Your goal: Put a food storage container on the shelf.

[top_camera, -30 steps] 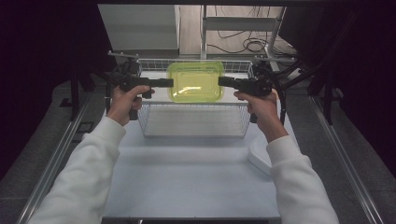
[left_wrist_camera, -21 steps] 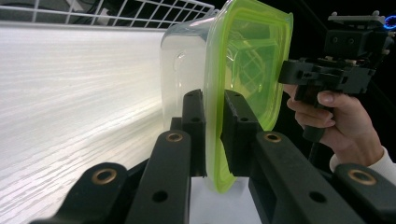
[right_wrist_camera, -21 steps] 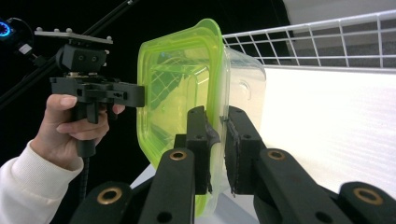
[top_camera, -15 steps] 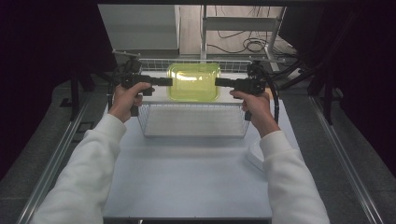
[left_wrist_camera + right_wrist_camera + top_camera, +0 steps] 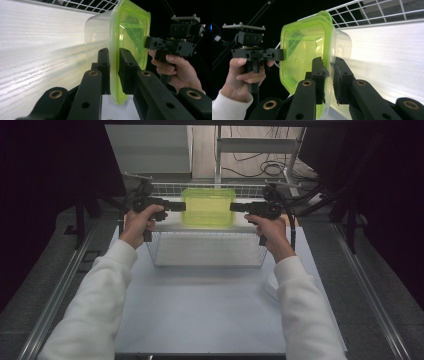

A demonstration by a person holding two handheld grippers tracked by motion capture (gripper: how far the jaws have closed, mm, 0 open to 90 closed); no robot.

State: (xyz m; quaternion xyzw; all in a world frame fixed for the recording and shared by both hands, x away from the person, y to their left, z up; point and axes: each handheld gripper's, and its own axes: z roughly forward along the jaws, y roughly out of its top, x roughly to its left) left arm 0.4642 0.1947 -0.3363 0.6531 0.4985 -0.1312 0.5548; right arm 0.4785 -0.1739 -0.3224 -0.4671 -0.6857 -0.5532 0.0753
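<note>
Claw on the left [image 5: 181,206] pinches the rim of the green tub [image 5: 208,208] at upper centre of the high view, above the wire basket [image 5: 207,251]. I judge it light, thin plastic, flexible and slick, so I grip the stiffer rim. At right, the other claw [image 5: 235,207] pinches the opposite rim.
</note>
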